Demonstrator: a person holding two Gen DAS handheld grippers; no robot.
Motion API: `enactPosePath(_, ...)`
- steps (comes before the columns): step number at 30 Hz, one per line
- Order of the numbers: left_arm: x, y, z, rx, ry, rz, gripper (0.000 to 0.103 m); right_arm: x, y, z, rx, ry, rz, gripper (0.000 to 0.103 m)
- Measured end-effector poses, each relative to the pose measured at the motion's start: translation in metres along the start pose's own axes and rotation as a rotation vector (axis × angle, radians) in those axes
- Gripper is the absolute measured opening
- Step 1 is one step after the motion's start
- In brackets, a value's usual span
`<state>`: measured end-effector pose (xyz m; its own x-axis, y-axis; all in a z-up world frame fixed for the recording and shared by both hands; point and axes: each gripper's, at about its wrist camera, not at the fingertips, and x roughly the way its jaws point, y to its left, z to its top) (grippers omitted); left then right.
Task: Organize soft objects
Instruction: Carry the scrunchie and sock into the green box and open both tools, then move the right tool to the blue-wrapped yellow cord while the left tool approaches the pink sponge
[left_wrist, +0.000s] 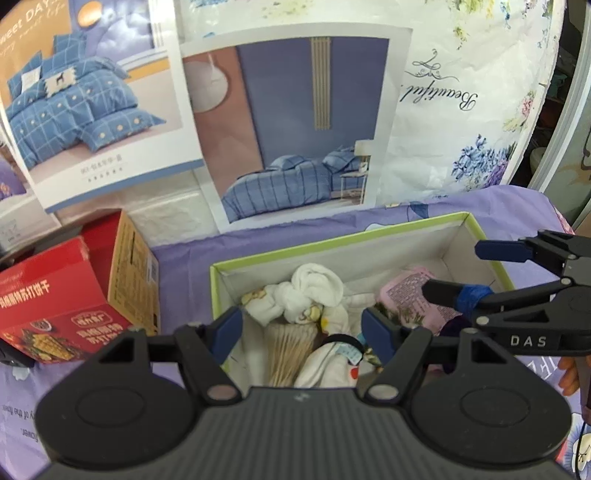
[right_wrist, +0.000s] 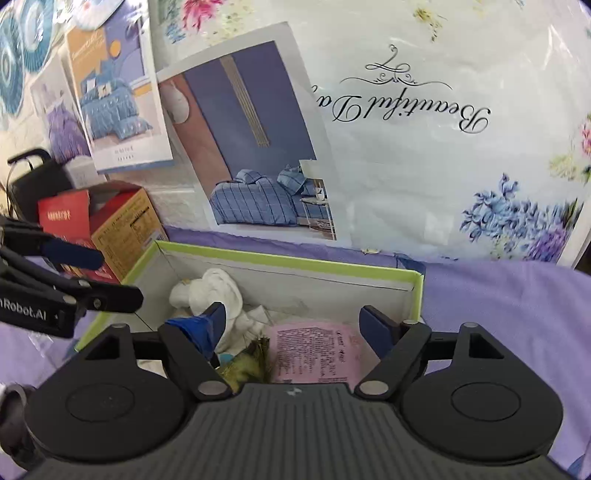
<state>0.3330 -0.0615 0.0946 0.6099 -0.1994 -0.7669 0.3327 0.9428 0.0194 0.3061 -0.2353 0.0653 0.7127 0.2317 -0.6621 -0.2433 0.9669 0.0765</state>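
Observation:
A green-rimmed cardboard box (left_wrist: 332, 242) (right_wrist: 295, 260) sits on the purple sheet and holds several soft things: rolled white socks (left_wrist: 314, 286) (right_wrist: 218, 286), a beige ribbed sock (left_wrist: 288, 350), a white cloth with a tag (left_wrist: 332, 363) and a pink packet (left_wrist: 413, 295) (right_wrist: 317, 350). My left gripper (left_wrist: 303, 330) is open and empty above the box's near left part. My right gripper (right_wrist: 295, 325) is open and empty above the pink packet; it also shows in the left wrist view (left_wrist: 454, 269) at the right.
A red biscuit carton (left_wrist: 70, 295) (right_wrist: 103, 229) stands left of the box. Bedding posters (left_wrist: 295, 129) and a floral bedding bag (right_wrist: 443, 129) form the back wall. A black case (right_wrist: 37, 184) stands at far left. Purple sheet (right_wrist: 498, 314) spreads to the right.

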Motion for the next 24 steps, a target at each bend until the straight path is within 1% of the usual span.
enactPosePath(3,-0.004,0.003,-0.005,-0.007,0.001,0.004,0.074,0.001,0.001,-0.003,-0.019,0.035,-0.012,0.068)
enactPosePath(6,-0.016,0.004,-0.013,-0.007,-0.010,0.018,0.074,-0.014,0.000,-0.006,-0.009,0.011,-0.032,0.068)
enactPosePath(11,-0.048,-0.002,-0.031,-0.001,-0.042,0.018,0.075,-0.047,0.006,-0.007,-0.010,-0.016,-0.065,0.068)
enactPosePath(14,-0.071,-0.009,-0.045,0.006,-0.065,0.020,0.075,-0.070,0.015,-0.009,-0.020,-0.040,-0.084,0.068)
enactPosePath(19,-0.118,-0.021,-0.075,0.021,-0.130,0.014,0.076,-0.113,0.041,-0.018,-0.054,-0.094,-0.095,0.069)
enactPosePath(22,-0.147,-0.026,-0.094,0.025,-0.173,0.001,0.080,-0.136,0.058,-0.026,-0.070,-0.125,-0.093,0.069)
enactPosePath(24,-0.163,-0.027,-0.106,0.021,-0.195,-0.009,0.090,-0.150,0.070,-0.031,-0.083,-0.144,-0.098,0.069)
